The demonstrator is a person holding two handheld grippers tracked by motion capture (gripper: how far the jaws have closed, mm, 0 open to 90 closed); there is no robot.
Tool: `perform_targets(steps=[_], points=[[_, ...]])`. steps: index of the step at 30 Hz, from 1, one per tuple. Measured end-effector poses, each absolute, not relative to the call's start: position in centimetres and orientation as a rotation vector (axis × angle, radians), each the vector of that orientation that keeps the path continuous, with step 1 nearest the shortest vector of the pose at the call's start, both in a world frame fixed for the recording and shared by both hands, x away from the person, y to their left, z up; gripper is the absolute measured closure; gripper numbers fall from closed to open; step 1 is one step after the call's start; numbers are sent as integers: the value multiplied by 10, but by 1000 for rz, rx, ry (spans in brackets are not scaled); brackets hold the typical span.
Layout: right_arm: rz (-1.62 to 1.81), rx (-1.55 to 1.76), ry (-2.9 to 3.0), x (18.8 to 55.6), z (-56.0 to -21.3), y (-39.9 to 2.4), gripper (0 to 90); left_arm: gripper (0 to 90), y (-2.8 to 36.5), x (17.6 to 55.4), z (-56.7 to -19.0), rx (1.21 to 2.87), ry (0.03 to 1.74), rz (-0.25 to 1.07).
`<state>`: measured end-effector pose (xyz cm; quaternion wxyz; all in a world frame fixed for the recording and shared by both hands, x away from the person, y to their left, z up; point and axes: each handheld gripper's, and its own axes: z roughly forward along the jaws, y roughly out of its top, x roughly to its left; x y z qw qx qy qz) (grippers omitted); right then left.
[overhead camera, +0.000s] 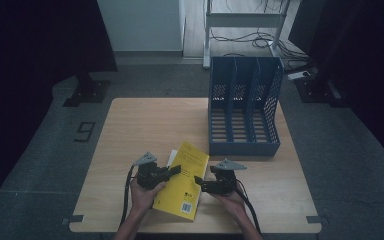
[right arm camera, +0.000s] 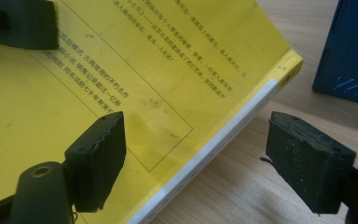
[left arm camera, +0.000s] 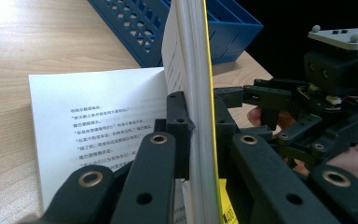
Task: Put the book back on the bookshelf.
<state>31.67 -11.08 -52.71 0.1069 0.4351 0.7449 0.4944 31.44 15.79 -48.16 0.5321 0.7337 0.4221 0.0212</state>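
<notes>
the left gripper (left arm camera: pixel 198 140) is clamped on the yellow book (overhead camera: pixel 185 181), lifting its cover and most pages off one flat page (left arm camera: pixel 98 135), near the table's (overhead camera: pixel 130 125) front edge. the right gripper (right arm camera: pixel 205 163) gapes across the spine, gripping nothing. pages could slip free and flop shut. the blue file rack (overhead camera: pixel 244 107), at the far right corner, stands empty.

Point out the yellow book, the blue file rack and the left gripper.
yellow book (overhead camera: pixel 184 186): high view, on its back cover.
blue file rack (overhead camera: pixel 244 145): high view, on its front wall.
left gripper (left arm camera: pixel 200 135): left gripper view, between its fingertips, clamped on the book's pages.
</notes>
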Motion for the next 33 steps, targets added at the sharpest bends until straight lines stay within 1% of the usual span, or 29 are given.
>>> perform_targets(steps=[9,24,33], points=[[1519,1262,2171,316,-521,-113,197,833,162,309,-473,1734,987,54],[1550,1284,2168,319,-521,-113,185,833,167,303,-461,1727,941,45],[1574,1270,2176,320,-521,-111,178,832,162,301,-461,1742,931,28]])
